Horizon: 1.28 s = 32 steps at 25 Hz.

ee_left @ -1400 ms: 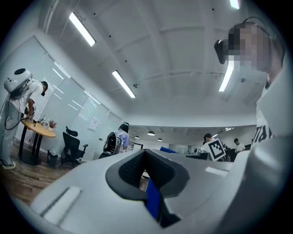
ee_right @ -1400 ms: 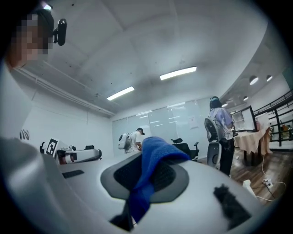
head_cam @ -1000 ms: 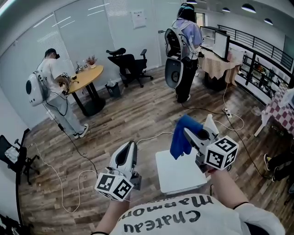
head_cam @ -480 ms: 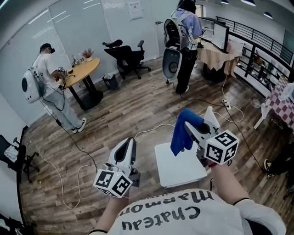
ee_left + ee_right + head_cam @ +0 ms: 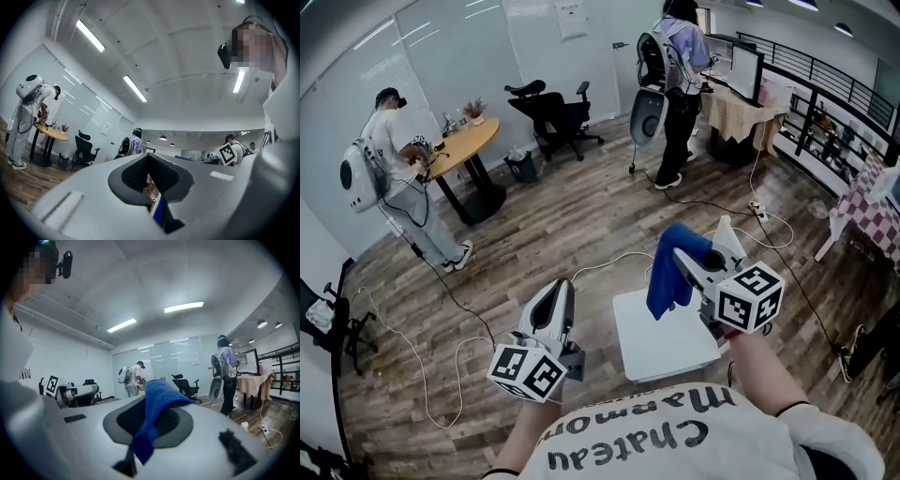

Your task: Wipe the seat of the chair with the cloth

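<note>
A white square chair seat (image 5: 654, 349) is just in front of me, its white back (image 5: 727, 234) rising at the far right. My right gripper (image 5: 679, 256) hovers over the seat's right half, shut on a blue cloth (image 5: 668, 274) that hangs down toward the seat. In the right gripper view the cloth (image 5: 157, 404) drapes over the closed jaws of the right gripper (image 5: 149, 414). My left gripper (image 5: 562, 285) is held left of the seat, above the wood floor. It is shut and empty, and in the left gripper view the left gripper (image 5: 150, 158) points up into the room.
White cables (image 5: 441, 328) snake over the wood floor on the left and behind the chair. A person (image 5: 389, 178) stands at a round wooden table (image 5: 464, 150), and another person (image 5: 673, 84) stands farther back. A black office chair (image 5: 553, 117) and a railing (image 5: 834, 94) border the room.
Both grippers stay almost where they were, the cloth still hanging from the right one. My view has shifted slightly, and the person at the back has stepped a little farther away.
</note>
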Each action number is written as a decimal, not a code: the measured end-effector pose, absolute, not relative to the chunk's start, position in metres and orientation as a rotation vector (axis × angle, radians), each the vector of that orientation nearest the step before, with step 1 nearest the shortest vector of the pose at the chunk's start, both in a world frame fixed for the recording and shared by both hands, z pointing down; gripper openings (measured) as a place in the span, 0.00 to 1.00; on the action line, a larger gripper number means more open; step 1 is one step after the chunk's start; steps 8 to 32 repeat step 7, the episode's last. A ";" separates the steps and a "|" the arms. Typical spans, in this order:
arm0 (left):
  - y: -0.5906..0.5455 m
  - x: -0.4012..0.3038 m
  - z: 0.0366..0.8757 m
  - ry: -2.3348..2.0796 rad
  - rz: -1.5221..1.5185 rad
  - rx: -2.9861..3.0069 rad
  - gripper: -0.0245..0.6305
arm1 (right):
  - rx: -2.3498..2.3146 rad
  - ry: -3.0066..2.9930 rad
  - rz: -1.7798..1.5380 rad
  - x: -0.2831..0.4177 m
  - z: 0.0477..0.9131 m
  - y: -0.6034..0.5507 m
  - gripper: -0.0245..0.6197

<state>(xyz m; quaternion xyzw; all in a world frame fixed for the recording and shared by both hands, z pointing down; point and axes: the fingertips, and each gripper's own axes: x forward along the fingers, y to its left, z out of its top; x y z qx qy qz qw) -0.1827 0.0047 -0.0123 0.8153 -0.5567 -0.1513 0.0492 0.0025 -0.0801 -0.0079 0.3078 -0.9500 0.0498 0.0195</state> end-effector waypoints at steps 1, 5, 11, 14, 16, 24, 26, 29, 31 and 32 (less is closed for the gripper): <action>0.004 -0.182 -0.013 -1.694 -0.464 2.490 0.05 | 0.954 -2.948 0.155 0.003 -0.008 -0.080 0.11; 0.003 -0.181 -0.013 -1.694 -0.460 2.503 0.05 | 0.947 -2.943 0.157 0.003 -0.007 -0.082 0.11; 0.002 -0.182 -0.013 -1.703 -0.467 2.487 0.05 | 0.944 -2.941 0.158 0.003 -0.007 -0.083 0.11; 0.002 -0.182 -0.013 -1.703 -0.467 2.487 0.05 | 0.944 -2.941 0.158 0.003 -0.007 -0.083 0.11; 0.002 -0.182 -0.013 -1.703 -0.467 2.487 0.05 | 0.944 -2.941 0.158 0.003 -0.007 -0.083 0.11; 0.002 -0.182 -0.013 -1.703 -0.467 2.487 0.05 | 0.944 -2.941 0.158 0.003 -0.007 -0.083 0.11; 0.002 -0.182 -0.013 -1.703 -0.467 2.487 0.05 | 0.944 -2.941 0.158 0.003 -0.007 -0.083 0.11; 0.002 -0.182 -0.013 -1.703 -0.467 2.487 0.05 | 0.944 -2.941 0.158 0.003 -0.007 -0.083 0.11; 0.002 -0.182 -0.013 -1.703 -0.467 2.487 0.05 | 0.944 -2.941 0.158 0.003 -0.007 -0.083 0.11; 0.002 -0.182 -0.013 -1.703 -0.467 2.487 0.05 | 0.944 -2.941 0.158 0.003 -0.007 -0.083 0.11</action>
